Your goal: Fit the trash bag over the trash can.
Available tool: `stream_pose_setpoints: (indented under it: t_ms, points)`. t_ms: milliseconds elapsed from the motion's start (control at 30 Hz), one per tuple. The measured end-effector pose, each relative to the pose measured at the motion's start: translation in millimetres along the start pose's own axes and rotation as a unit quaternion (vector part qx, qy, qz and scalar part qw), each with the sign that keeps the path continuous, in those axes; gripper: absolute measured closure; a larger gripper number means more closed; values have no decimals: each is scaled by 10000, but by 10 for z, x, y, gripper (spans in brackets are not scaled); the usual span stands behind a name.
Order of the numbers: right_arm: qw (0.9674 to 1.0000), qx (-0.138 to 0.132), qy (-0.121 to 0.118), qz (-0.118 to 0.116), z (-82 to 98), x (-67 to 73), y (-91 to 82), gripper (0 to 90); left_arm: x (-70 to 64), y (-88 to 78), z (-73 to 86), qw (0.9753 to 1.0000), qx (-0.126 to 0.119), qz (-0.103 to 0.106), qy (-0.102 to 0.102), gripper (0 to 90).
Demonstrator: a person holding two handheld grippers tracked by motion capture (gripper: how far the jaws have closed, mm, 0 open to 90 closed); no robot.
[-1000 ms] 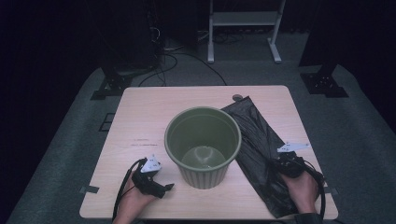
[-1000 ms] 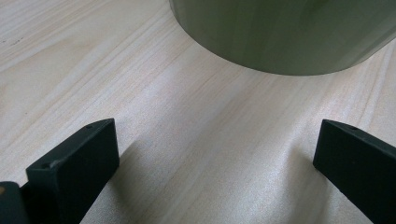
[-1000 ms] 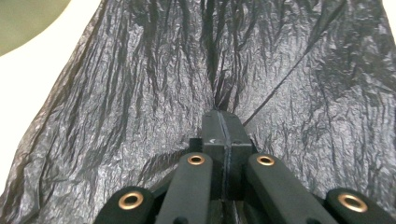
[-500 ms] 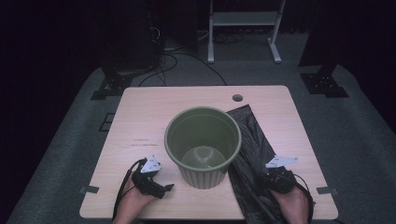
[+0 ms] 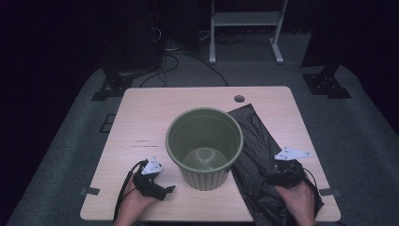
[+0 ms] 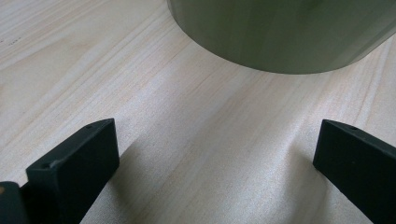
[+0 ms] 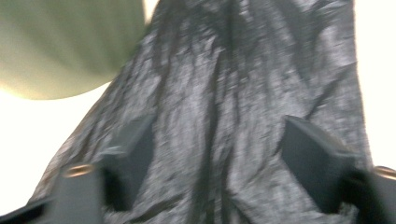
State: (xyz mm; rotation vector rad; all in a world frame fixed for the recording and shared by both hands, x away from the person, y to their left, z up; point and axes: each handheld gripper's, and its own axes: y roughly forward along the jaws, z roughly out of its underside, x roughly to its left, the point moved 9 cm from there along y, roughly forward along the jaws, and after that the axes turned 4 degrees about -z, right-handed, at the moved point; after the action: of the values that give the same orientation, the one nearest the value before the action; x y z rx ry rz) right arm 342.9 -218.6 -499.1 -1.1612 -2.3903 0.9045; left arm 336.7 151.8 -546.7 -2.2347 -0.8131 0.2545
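A green bin stands upright and empty in the middle of the wooden table. Its ribbed wall fills the top of the left gripper view. A crumpled black plastic bag lies flat on the table against the bin's right side and reaches the near edge. My right gripper hovers over the bag's near part. Its jaws have just been opening and now stand wide above the bag, pressing nothing. My left gripper rests open on bare wood left of the bin, its jaws empty.
A round cable hole sits near the table's far edge. Behind the table are a white metal stand, cables on the grey floor and dark stand feet at both sides. Bare wood lies left of the bin.
The right gripper has slid the bag a little toward the near edge and leftward, then let it go and lifted slightly with its jaws opened. The left gripper has stayed put.
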Motion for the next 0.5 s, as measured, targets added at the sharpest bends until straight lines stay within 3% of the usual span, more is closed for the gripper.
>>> stream_pose_setpoints:
  t_ms: [100, 267, 500]
  points:
    - [9999, -44, -10, 124, -72, -79, -38, 128, 0, 0, -1, 10000, -4, -1, -3, 0]
    - [9999, -129, 3, 100, -206, -196, -84, 120, 0, 0, 0, 10000, 0, 0, 0, 0]
    - [9996, -44, 222, 188, -250, -541, 88, 120, 0, 1, -1, 10000, -3, 0, -5, 0]
